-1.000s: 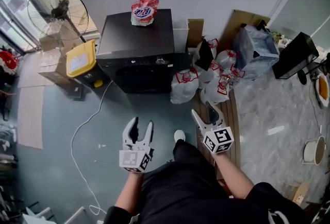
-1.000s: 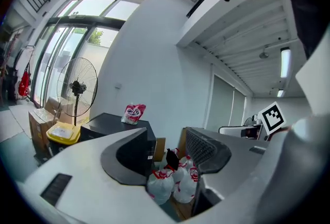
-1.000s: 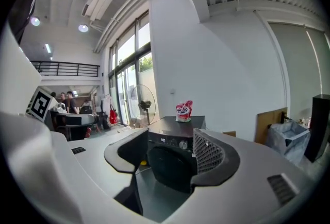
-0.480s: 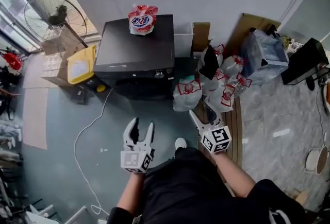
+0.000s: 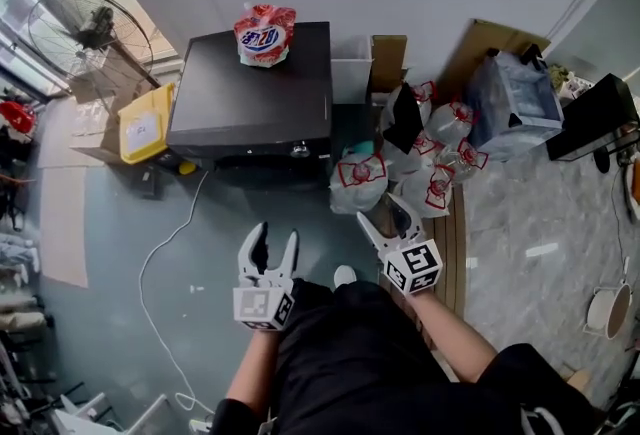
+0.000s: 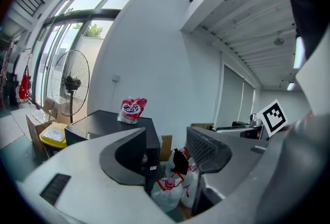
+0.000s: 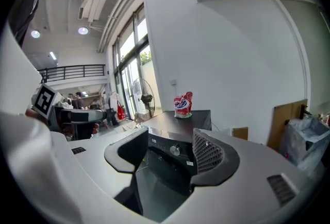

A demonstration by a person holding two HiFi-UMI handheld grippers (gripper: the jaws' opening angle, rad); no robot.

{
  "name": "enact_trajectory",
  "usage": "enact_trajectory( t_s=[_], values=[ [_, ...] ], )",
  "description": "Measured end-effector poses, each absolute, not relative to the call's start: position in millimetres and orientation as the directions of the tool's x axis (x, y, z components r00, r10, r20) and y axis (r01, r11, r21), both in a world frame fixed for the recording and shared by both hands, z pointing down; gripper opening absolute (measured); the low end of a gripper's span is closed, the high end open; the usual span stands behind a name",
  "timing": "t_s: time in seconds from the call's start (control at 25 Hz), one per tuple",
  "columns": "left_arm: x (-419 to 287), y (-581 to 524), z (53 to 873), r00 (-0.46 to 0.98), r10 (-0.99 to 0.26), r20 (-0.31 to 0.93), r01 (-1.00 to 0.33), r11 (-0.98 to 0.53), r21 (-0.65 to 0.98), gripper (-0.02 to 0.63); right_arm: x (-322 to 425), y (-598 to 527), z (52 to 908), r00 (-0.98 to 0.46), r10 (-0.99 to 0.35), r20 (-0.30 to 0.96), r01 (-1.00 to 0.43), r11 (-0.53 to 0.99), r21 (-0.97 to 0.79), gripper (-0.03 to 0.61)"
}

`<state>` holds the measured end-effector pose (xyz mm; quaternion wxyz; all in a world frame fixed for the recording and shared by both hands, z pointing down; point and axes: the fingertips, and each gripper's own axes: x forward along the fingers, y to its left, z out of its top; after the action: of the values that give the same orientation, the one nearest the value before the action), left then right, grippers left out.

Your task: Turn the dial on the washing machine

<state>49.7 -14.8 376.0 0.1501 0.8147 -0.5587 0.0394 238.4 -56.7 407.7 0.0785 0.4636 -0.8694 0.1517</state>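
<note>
Standing at the far left of the head view is a pedestal fan (image 5: 88, 28), with a yellow-lidded bin (image 5: 143, 126) between it and the black washing machine (image 5: 250, 88). A red-and-white pouch (image 5: 264, 33) rests on the machine's top, toward the back. The dial (image 5: 297, 151) sits on the front control panel, right of centre, untouched and well apart from both grippers. A white cable (image 5: 165, 243) trails across the floor from near the machine's left corner. The left gripper (image 5: 275, 235) hangs over the floor in front of the machine; its jaws have just been opening and stand released, with nothing between them (only distant bags show through the gap). The right gripper (image 5: 382, 215) is roughly level with it, jaws likewise released and empty, and its own view frames the dial through the gap from well off. Tied white bags (image 5: 358, 185) with red handles cluster right of the machine, near a leaning cardboard sheet (image 5: 465, 48).
</note>
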Motion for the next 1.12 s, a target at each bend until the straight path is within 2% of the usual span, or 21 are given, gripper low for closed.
enact_trajectory(
  t_s=[0.68,1.12],
  values=[
    [43,-111,425,0.514,-0.815,0.269,-0.852,-0.447,0.273,0.222,224,-147,444,-0.44,-0.825,0.355,-0.898,0.412,-0.156,0.244],
    [8,-146,464,0.58,-0.762,0.29,-0.808,-0.489,0.329,0.222,150,-180,535,-0.443,-0.743,0.501,-0.894,0.406,-0.187,0.244]
  ],
)
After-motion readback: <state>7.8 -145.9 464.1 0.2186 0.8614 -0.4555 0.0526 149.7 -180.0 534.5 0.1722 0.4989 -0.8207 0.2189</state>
